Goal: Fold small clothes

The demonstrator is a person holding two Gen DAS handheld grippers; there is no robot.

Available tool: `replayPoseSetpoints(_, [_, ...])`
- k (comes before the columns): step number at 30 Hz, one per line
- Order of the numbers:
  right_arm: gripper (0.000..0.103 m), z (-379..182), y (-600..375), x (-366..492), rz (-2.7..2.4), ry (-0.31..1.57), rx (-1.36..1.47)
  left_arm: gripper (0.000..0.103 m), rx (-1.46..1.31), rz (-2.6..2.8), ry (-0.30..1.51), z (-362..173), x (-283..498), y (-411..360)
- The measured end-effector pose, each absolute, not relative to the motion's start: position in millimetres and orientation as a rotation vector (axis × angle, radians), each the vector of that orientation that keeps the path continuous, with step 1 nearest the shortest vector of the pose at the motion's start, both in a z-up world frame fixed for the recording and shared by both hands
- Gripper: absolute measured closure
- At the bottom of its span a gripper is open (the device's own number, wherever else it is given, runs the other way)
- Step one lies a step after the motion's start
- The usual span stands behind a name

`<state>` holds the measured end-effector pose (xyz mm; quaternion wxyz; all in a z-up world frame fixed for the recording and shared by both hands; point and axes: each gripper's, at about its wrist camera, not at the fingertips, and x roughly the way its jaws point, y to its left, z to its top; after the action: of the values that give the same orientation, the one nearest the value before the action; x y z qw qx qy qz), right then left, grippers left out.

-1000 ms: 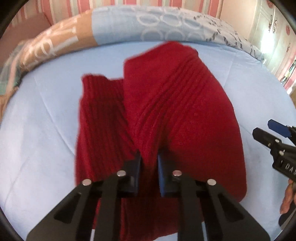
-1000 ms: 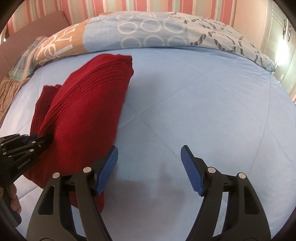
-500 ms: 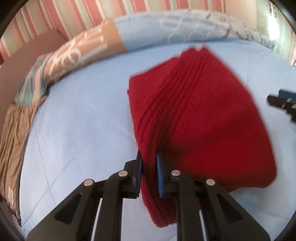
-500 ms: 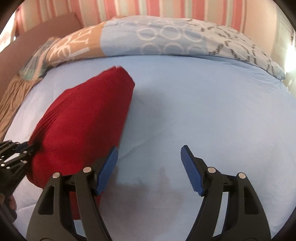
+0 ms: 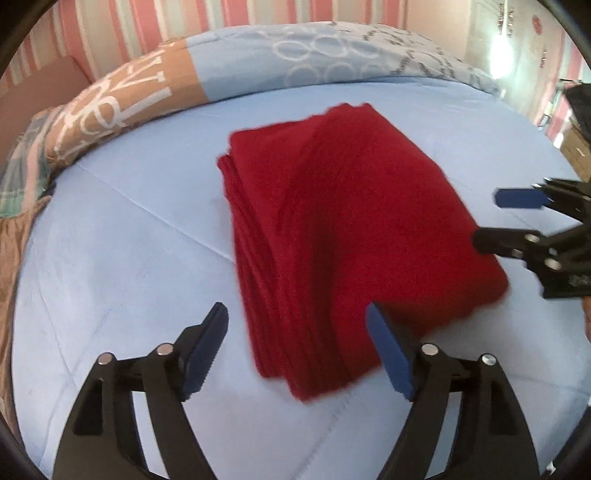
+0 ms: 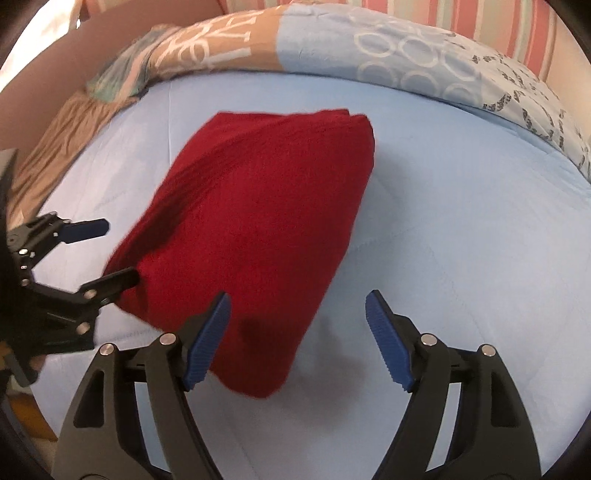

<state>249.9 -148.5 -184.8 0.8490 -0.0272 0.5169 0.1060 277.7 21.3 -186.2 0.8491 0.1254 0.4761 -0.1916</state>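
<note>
A folded red knit garment (image 5: 340, 229) lies flat on the light blue bedspread (image 5: 122, 266); it also shows in the right wrist view (image 6: 255, 229). My left gripper (image 5: 297, 352) is open and empty, its fingers standing on either side of the garment's near edge. It appears at the left of the right wrist view (image 6: 99, 251). My right gripper (image 6: 297, 343) is open and empty, just in front of the garment's near right corner. It shows at the right of the left wrist view (image 5: 506, 218), beside the garment's right edge.
A patterned blue and tan duvet (image 5: 229, 74) is bunched along the far side of the bed (image 6: 332, 48). A brown cloth (image 6: 55, 147) lies at the left edge. A pink striped wall (image 5: 147, 22) stands behind.
My left gripper has opened and let go of the red garment, which now lies folded flat on the bed. My right gripper stayed open and came closer to the garment.
</note>
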Motion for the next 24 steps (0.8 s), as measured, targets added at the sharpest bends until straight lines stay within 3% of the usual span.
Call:
replayPoseSetpoints(4, [0.027,-192,-148,244,0.227,1.112,-0.054,0.027,0.241,-0.439,1.051,-204,269,21])
replayPoseSetpoints(5, [0.027,-193,-148,244,0.225,1.115,-0.052,0.040,0.221,-0.446,1.054,-207,270,22])
replayPoseSetpoints(8, [0.026,-194,-150,244,0.224,1.116,-0.051,0.062,0.165,-0.455,1.088,-217,282,27])
replayPoseSetpoints(11, [0.026,-190,-147,244,0.232,1.112,-0.064,0.076,0.178,-0.475,1.097,-215,287,27])
replayPoseSetpoints(24, [0.017,-225,-154,248,0.211,1.153,-0.063,0.069,0.175,-0.551,1.104,-221,290,43])
